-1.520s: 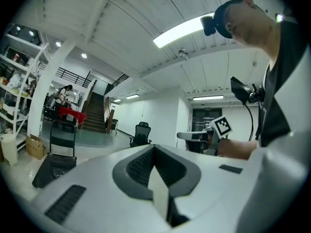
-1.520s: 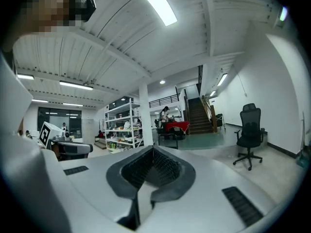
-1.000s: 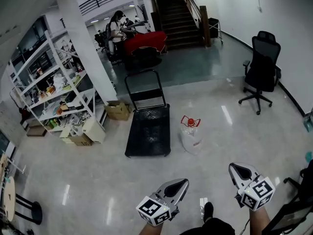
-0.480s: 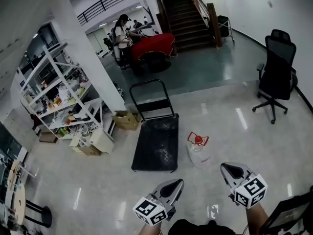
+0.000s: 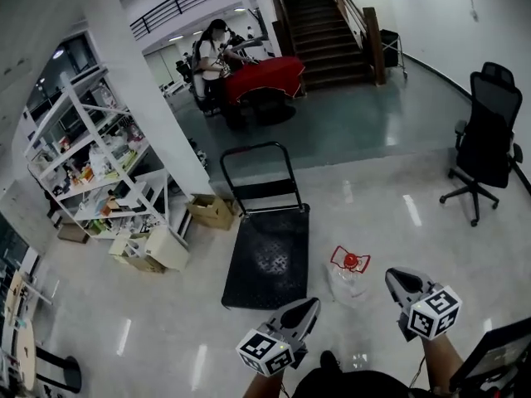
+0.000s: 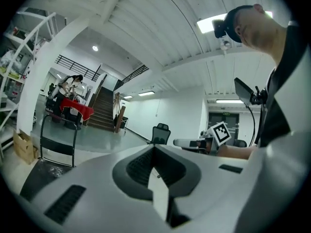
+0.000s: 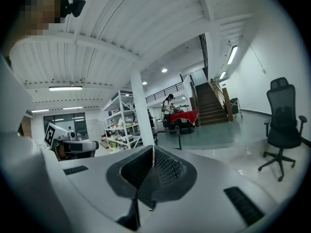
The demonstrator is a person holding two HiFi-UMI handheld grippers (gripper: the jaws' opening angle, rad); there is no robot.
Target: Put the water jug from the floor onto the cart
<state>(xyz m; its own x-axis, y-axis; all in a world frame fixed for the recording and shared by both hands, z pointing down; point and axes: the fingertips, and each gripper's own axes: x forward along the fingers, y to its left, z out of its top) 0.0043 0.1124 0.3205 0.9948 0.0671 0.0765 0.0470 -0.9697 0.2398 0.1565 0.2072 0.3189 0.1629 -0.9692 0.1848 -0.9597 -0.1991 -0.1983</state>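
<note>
A clear water jug (image 5: 347, 278) with a red cap and red handle stands on the shiny floor, just right of the black platform cart (image 5: 267, 258). The cart's upright push handle (image 5: 255, 175) is at its far end. In the head view the left gripper (image 5: 312, 305) is near the cart's front right corner and left of the jug. The right gripper (image 5: 391, 275) is just right of the jug. Both are held apart from it. In their own views the left gripper (image 6: 154, 148) and right gripper (image 7: 153, 149) are shut with nothing between the jaws. Neither shows the jug.
A white column (image 5: 141, 81) and cluttered white shelving (image 5: 91, 172) stand left, with cardboard boxes (image 5: 211, 210) by the cart. A black office chair (image 5: 489, 131) is at the right. Far back are stairs (image 5: 319, 15), a red-covered table (image 5: 265, 77) and a person (image 5: 211, 52).
The whole view has advanced toward the cart and jug. The jug now lies close ahead between the two grippers. Both grippers stay shut.
</note>
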